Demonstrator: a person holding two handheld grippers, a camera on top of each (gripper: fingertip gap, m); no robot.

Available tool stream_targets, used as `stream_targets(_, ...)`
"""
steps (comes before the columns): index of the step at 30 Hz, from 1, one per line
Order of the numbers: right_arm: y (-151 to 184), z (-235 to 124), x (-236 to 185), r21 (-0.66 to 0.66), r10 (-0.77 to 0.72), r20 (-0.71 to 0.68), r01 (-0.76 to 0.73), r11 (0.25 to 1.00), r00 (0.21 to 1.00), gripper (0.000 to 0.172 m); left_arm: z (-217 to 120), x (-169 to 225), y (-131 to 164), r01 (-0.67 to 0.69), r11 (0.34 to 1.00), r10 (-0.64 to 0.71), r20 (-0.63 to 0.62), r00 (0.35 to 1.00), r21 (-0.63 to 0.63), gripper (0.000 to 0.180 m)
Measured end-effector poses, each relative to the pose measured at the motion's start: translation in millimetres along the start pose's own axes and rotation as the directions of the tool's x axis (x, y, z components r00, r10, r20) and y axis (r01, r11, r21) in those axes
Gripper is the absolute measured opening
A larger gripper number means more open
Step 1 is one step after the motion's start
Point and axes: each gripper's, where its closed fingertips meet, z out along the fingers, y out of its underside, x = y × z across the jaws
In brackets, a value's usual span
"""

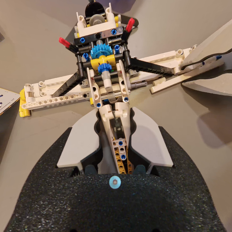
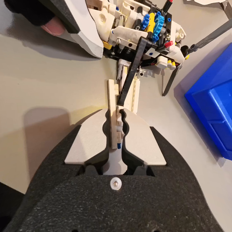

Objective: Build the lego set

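Observation:
A brick-built plane model (image 1: 103, 60) of white, black and yellow beams with blue gears lies on the beige table. My left gripper (image 1: 114, 116) is shut on its narrow white rear body (image 1: 108, 125), with both pads against the sides. It also shows in the right wrist view (image 2: 87, 37), at the top left. My right gripper (image 2: 116, 115) is shut on the end of the model's wing (image 2: 135, 90) together with a flat white panel (image 2: 111, 100) lying along it. This gripper also shows at the right of the left wrist view (image 1: 203, 60), on the wing tip.
A blue plastic bin (image 2: 213, 100) stands on the table to the right of the model. A printed booklet (image 1: 7, 100) lies at the left edge. A gloved hand with a bare fingertip (image 2: 54, 27) holds the left gripper.

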Motion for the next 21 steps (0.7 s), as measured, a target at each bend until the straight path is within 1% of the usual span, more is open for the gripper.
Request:
stream_targets(6,-1.2,0.9,0.3,-0.022,-0.008,-0.031,0.007,1.0,0.999,0.016,-1.7,-0.1,1.2,0.037,0.999,-0.037,0.01,0.999,0.011,0.044)
stream_targets(12,-4.0,2.2,-0.5,-0.036,-0.054,-0.115,0.051,0.998,0.992,0.011,-3.3,0.3,2.6,0.061,0.998,-0.061,0.02,0.998,0.011,0.043)
stream_targets(15,-6.2,3.3,-3.0,-0.037,-0.053,-0.115,0.049,0.998,0.992,0.008,-3.4,0.5,1.8,0.066,0.998,-0.066,0.01,0.998,0.025,0.043)
stream_targets(21,-6.7,4.1,-2.6,-0.047,-0.039,-0.117,0.034,0.998,0.992,0.008,-4.7,5.5,0.3,0.089,0.995,-0.089,-0.002,0.996,0.047,0.043)
